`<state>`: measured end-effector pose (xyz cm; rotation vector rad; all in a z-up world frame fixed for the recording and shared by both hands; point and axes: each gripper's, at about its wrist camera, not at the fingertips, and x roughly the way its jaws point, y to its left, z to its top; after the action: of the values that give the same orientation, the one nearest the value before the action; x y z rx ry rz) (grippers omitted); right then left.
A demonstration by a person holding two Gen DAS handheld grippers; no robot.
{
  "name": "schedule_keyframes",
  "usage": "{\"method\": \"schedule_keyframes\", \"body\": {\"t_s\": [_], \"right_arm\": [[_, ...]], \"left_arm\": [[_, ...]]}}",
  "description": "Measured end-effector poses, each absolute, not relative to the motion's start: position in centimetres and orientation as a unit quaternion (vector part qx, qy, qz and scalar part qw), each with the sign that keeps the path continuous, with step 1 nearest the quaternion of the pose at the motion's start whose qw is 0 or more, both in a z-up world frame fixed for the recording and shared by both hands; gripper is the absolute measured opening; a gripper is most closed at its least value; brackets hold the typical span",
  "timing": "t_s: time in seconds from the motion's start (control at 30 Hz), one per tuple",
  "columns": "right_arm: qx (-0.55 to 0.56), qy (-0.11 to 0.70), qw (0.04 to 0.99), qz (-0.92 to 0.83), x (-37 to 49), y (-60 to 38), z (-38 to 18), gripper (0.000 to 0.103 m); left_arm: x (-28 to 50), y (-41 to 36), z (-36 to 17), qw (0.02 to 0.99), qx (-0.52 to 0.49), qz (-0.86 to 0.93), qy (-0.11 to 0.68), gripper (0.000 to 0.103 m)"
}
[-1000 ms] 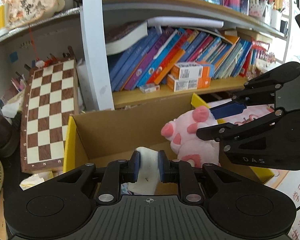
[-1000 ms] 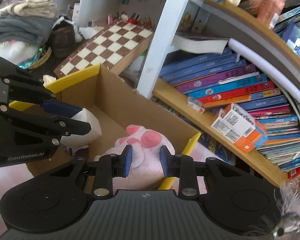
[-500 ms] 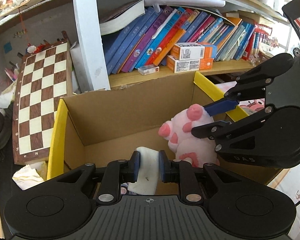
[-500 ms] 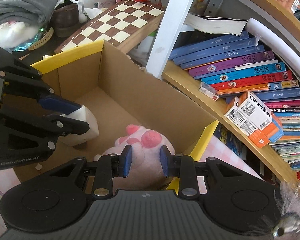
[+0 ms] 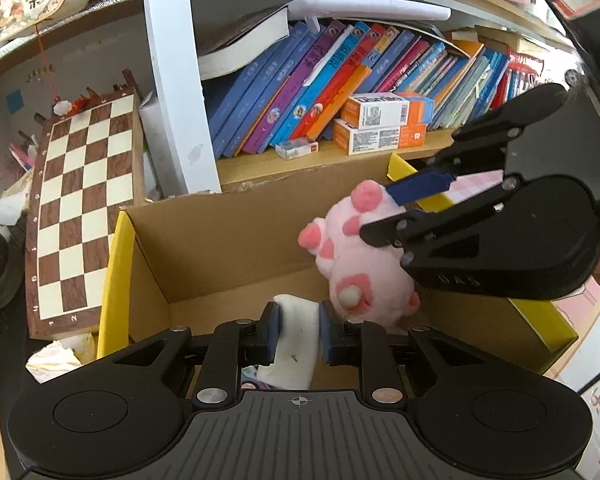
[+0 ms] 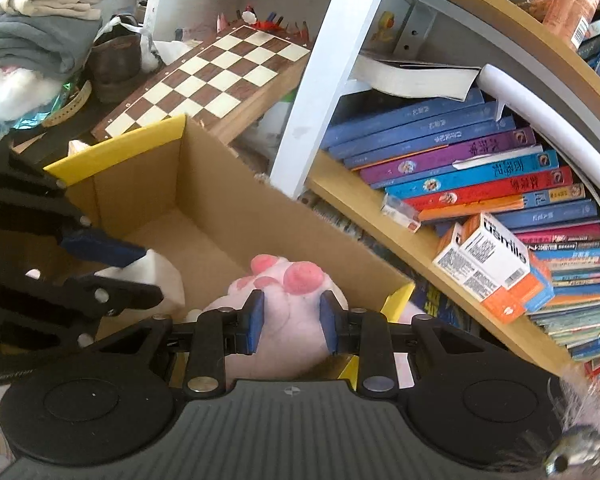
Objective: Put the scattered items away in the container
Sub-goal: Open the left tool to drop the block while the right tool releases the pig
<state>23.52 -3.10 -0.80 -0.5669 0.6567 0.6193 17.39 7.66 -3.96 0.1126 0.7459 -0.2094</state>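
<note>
An open cardboard box (image 5: 228,236) with yellow flap edges stands in front of the bookshelf; it also shows in the right wrist view (image 6: 284,224). My left gripper (image 5: 298,334) is shut on a white soft block (image 5: 294,340) and holds it inside the box. My right gripper (image 6: 292,322) is shut on a pink plush toy (image 6: 288,312) and holds it over the box's right side. In the left wrist view the plush toy (image 5: 356,264) hangs from the right gripper just right of the white block. The white block (image 6: 162,276) shows left of the plush toy.
A chessboard (image 5: 80,208) leans left of the box. A bookshelf with leaning books (image 5: 340,80) and orange-white cartons (image 5: 380,124) stands right behind it. A white shelf post (image 5: 176,88) rises at the box's back. Crumpled paper (image 5: 60,356), a shoe (image 6: 112,60) and folded clothes (image 6: 32,28) lie left.
Both grippers have moved down and forward over the box with their loads. The box now fills more of both views. The jaws have stayed shut.
</note>
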Motion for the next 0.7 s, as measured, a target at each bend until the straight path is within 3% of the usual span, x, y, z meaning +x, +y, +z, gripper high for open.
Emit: {"method": "schedule_keyframes", "body": {"t_s": [0.33, 0.4, 0.47, 0.57, 0.7], "right_arm": [[-0.259, 0.349, 0.852, 0.293, 24.8, -2.9, -2.2, 0.032], [-0.258, 0.341, 0.855, 0.292, 24.5, -3.0, -2.0, 0.036], [-0.256, 0.333, 0.860, 0.290, 24.2, -3.1, -1.5, 0.049], [-0.251, 0.323, 0.866, 0.286, 23.8, -3.4, -0.7, 0.054], [-0.244, 0.311, 0.875, 0.281, 23.0, -4.0, 0.5, 0.062]], "left_arm": [[17.6, 7.5, -4.2, 0.923, 0.055, -0.103, 0.368, 0.026], [17.5, 7.4, -4.0, 0.924, 0.058, -0.098, 0.364, 0.033], [17.3, 7.4, -3.8, 0.926, 0.063, -0.091, 0.360, 0.064], [16.8, 7.0, -3.3, 0.931, 0.080, -0.076, 0.347, 0.075], [16.1, 7.0, -2.4, 0.936, 0.085, -0.071, 0.335, 0.076]]}}
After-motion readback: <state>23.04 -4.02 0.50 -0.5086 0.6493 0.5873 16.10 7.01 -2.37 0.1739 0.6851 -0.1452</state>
